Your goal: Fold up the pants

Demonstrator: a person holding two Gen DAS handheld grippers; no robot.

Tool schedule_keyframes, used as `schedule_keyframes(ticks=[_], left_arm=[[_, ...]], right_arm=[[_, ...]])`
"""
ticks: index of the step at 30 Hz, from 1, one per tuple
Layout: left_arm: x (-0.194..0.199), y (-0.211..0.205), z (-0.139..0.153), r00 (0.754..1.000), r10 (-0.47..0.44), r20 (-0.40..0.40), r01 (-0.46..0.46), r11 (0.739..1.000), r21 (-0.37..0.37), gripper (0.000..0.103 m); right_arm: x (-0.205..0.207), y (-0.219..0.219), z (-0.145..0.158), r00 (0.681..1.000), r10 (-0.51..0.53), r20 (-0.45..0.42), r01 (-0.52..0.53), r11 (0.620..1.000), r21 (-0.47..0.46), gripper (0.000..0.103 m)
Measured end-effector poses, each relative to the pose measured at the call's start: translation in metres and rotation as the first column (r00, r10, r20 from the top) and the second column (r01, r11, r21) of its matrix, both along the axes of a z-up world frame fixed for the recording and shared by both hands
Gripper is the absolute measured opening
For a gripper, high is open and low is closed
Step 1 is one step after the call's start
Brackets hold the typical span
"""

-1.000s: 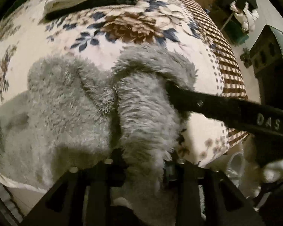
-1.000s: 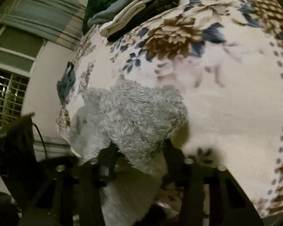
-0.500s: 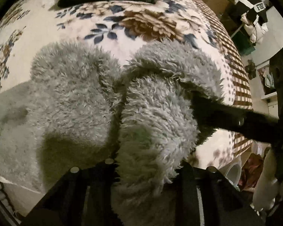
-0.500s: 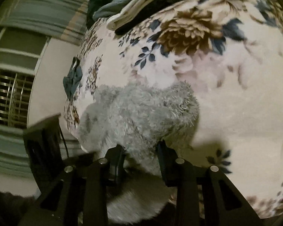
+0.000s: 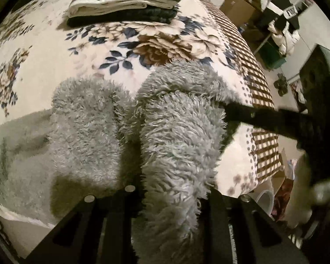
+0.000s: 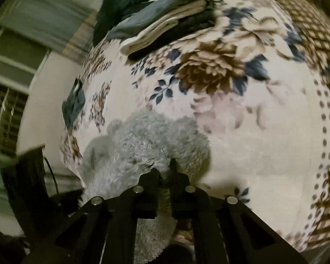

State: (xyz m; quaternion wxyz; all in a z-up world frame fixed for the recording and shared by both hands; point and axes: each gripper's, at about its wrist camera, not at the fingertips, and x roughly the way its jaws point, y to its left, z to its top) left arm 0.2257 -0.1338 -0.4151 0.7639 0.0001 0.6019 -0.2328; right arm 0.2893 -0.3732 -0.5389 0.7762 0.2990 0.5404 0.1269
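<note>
1. Between the left gripper's (image 5: 173, 189) wide-set black fingers (image 5: 217, 200) ran a thick roll of the grey fleece pants (image 5: 178, 145); the fingers stood well apart, and whether they pressed the fleece or merely flanked it I could not tell.
2. Over on the right gripper (image 6: 165, 173), the fingers (image 6: 176, 169) were drawn nearly together, pinching a tuft of the same fuzzy pants (image 6: 147, 140) at their tips.
3. From the left wrist view, the right gripper's (image 5: 248, 114) dark arm came in from the right and bit into the far edge of the fleece.
4. The pants lay bunched at the near edge of the bed, a second fluffy leg (image 5: 85, 123) beside the held roll, with smoother grey fabric trailing off to the left.
5. Under it all spread the cream floral blanket (image 5: 160, 44), with brown and navy blooms and a brown checked border (image 5: 259, 83) along the right.
6. Farther back on the blanket sat a stack of folded clothes (image 5: 123, 2), dark, cream and grey-green layers, well apart from the pants.
7. Beyond the bed's right side, boxes and clutter (image 5: 277, 6) showed dimly; the right wrist view caught a barred window (image 6: 4, 114) on its left.
</note>
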Motion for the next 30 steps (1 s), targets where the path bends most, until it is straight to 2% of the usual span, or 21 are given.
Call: schedule_keyframes(ticks=[3, 5, 8, 9, 10, 11, 13, 15, 16, 17, 18, 19, 22, 26, 27, 28, 29, 30], left_arm=[[-0.001, -0.001, 0.001, 0.999, -0.034, 0.004, 0.034, 0.999, 0.009, 0.019], [-0.002, 0.001, 0.002, 0.999, -0.041, 0.003, 0.041, 0.999, 0.005, 0.019], [-0.001, 0.001, 0.004, 0.999, -0.048, -0.002, 0.048, 0.999, -0.003, 0.019], [-0.001, 0.003, 0.004, 0.999, -0.044, -0.002, 0.044, 0.999, 0.006, 0.019], [-0.001, 0.007, 0.005, 1.0, -0.031, -0.005, 0.031, 1.0, -0.001, 0.019], [0.0, 0.012, 0.004, 1.0, -0.016, -0.013, 0.016, 1.0, -0.004, 0.019], [0.003, 0.026, 0.002, 0.999, 0.039, -0.038, -0.039, 0.999, -0.02, 0.019], [0.008, 0.038, 0.004, 0.994, 0.093, -0.064, -0.097, 0.994, -0.056, 0.019], [0.009, 0.04, 0.006, 0.992, 0.102, -0.069, -0.107, 0.992, -0.067, 0.019], [0.011, 0.042, 0.008, 0.991, 0.11, -0.072, -0.116, 0.99, -0.08, 0.019], [0.013, 0.044, 0.01, 0.991, 0.115, -0.074, -0.121, 0.989, -0.09, 0.019], [0.014, 0.044, 0.013, 0.991, 0.118, -0.071, -0.124, 0.988, -0.093, 0.019], [0.015, 0.043, 0.017, 0.993, 0.108, -0.055, -0.112, 0.99, -0.084, 0.019], [0.01, 0.038, 0.016, 0.994, 0.09, -0.054, -0.094, 0.992, -0.08, 0.019], [0.009, 0.037, 0.016, 0.995, 0.087, -0.055, -0.091, 0.993, -0.081, 0.019], [0.009, 0.037, 0.016, 0.995, 0.085, -0.053, -0.089, 0.993, -0.08, 0.019], [0.008, 0.037, 0.015, 0.995, 0.081, -0.053, -0.085, 0.993, -0.079, 0.019], [0.007, 0.037, 0.014, 0.995, 0.079, -0.055, -0.083, 0.993, -0.079, 0.019]], right_arm=[[0.006, -0.014, -0.013, 0.996, -0.065, -0.068, 0.071, 0.993, 0.099, 0.005], [0.009, -0.019, -0.019, 0.991, -0.098, -0.095, 0.109, 0.986, 0.125, 0.005], [0.013, -0.025, -0.027, 0.983, -0.145, -0.116, 0.154, 0.985, 0.082, 0.005], [0.016, -0.027, -0.027, 0.98, -0.167, -0.112, 0.171, 0.985, 0.03, 0.001], [0.018, -0.031, -0.029, 0.977, -0.185, -0.109, 0.185, 0.983, -0.003, 0.001], [0.02, -0.042, -0.036, 0.968, -0.218, -0.125, 0.221, 0.975, 0.013, 0.001], [0.022, -0.055, -0.045, 0.965, -0.218, -0.148, 0.237, 0.963, 0.126, 0.002], [0.015, -0.058, -0.03, 0.978, -0.19, -0.09, 0.202, 0.968, 0.149, 0.003], [0.009, -0.053, -0.019, 0.99, -0.136, -0.043, 0.142, 0.973, 0.182, 0.01], [0.004, -0.047, -0.014, 0.995, -0.096, -0.032, 0.101, 0.977, 0.188, 0.02], [-0.004, -0.037, -0.009, 0.999, -0.047, -0.027, 0.051, 0.981, 0.185, 0.043], [-0.009, -0.03, -0.008, 0.999, -0.023, -0.024, 0.027, 0.982, 0.188, 0.059], [-0.015, -0.011, -0.013, 0.999, 0.007, -0.042, 0.0, 0.986, 0.164, 0.06], [-0.009, 0.018, -0.012, 0.997, 0.075, -0.011, -0.073, 0.992, 0.102, 0.06], [-0.006, 0.029, -0.012, 0.995, 0.104, -0.002, -0.103, 0.993, 0.058, 0.055], [-0.004, 0.033, -0.012, 0.994, 0.109, 0.007, -0.109, 0.994, 0.014, 0.029], [-0.001, 0.036, -0.014, 0.995, 0.103, -0.003, -0.103, 0.995, -0.012, 0.014], [0.001, 0.031, -0.016, 0.998, 0.068, -0.016, -0.068, 0.998, -0.016, 0.005]])
